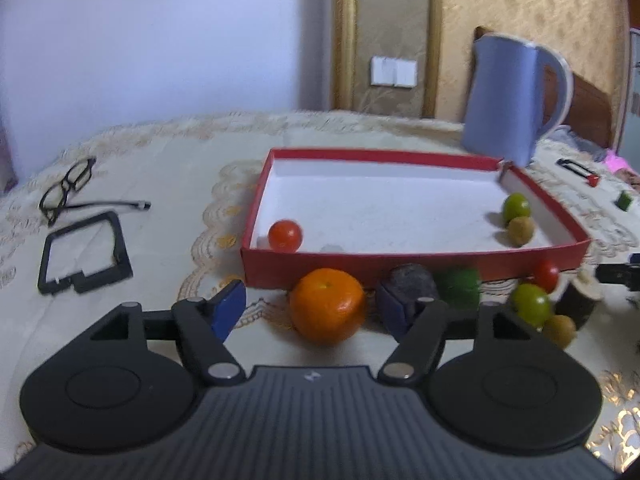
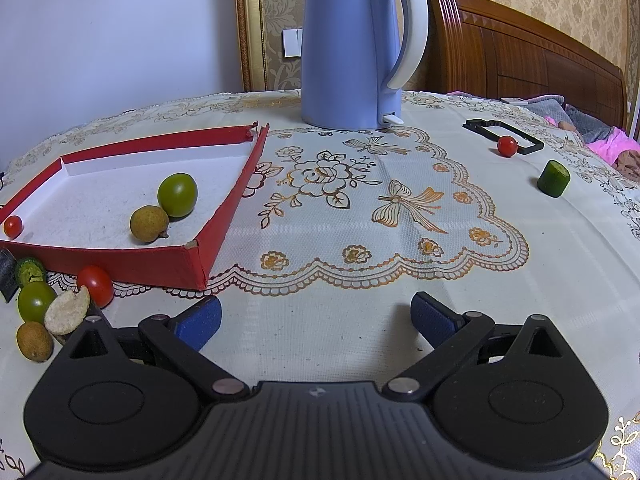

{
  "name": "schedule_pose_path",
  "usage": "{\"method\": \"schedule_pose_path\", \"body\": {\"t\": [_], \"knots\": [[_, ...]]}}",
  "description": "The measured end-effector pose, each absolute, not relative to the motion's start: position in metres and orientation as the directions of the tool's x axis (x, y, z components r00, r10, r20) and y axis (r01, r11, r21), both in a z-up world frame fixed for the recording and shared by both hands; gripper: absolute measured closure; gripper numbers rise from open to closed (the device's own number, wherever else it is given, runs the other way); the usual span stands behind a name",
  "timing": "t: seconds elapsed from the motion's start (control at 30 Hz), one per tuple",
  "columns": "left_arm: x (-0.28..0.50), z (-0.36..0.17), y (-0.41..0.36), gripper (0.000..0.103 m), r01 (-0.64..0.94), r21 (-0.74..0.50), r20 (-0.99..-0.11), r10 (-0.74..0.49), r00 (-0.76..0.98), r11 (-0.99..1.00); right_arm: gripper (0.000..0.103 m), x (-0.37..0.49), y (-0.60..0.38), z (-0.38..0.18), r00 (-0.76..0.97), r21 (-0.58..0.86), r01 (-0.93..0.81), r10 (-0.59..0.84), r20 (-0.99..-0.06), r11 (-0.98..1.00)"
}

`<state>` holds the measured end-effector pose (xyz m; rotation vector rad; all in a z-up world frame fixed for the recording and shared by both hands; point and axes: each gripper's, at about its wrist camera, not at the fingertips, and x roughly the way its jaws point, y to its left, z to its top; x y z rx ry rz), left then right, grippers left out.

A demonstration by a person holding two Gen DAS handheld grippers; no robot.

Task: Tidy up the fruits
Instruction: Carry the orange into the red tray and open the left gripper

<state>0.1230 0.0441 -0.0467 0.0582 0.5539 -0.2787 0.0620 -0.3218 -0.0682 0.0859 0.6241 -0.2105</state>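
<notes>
A red tray point(image 1: 400, 266) point(image 2: 120, 258) with a white floor holds a cherry tomato point(image 1: 285, 235) point(image 2: 13, 226), a green fruit point(image 1: 516, 207) point(image 2: 177, 194) and a brown longan point(image 1: 520, 231) point(image 2: 149, 224). My left gripper point(image 1: 312, 308) is open, with an orange mandarin point(image 1: 327, 305) between its fingers on the table in front of the tray. Next to it lie a dark lump point(image 1: 412, 280), a green chunk point(image 1: 458, 282), a tomato point(image 1: 547, 274) point(image 2: 96, 285), a green fruit point(image 1: 531, 305) point(image 2: 35, 301) and a longan point(image 1: 560, 330) point(image 2: 34, 341). My right gripper point(image 2: 316, 320) is open and empty over the tablecloth.
A blue kettle point(image 1: 508, 100) point(image 2: 352, 44) stands behind the tray. Glasses point(image 1: 68, 190) and a black frame point(image 1: 82, 254) lie at the left. At the far right are another black frame point(image 2: 504, 134), a tomato point(image 2: 507, 146) and a cucumber piece point(image 2: 553, 178). A pale round slice point(image 2: 67, 312) lies by my right gripper.
</notes>
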Motion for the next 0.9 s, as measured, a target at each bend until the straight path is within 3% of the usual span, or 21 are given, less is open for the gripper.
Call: {"method": "schedule_pose_path", "body": {"t": [0.03,0.17,0.9], "knots": [[0.127,-0.049,0.043,0.038,0.278,-0.034,-0.540,-0.252,0.803,0.960,0.001,0.062,-0.322,-0.068,0.791,0.016,0.221,-0.169,-0.588,0.975],[0.130,-0.053,0.046,0.064,0.296,-0.075,-0.553,-0.287,0.782,0.952,0.001,0.062,-0.322,-0.068,0.792,0.020,0.221,-0.167,-0.587,0.975],[0.144,-0.012,0.028,0.064,0.311,-0.096,-0.488,-0.317,0.813,0.945,0.001,0.061,-0.323,-0.068,0.794,0.030,0.219,-0.161,-0.586,0.975]]}}
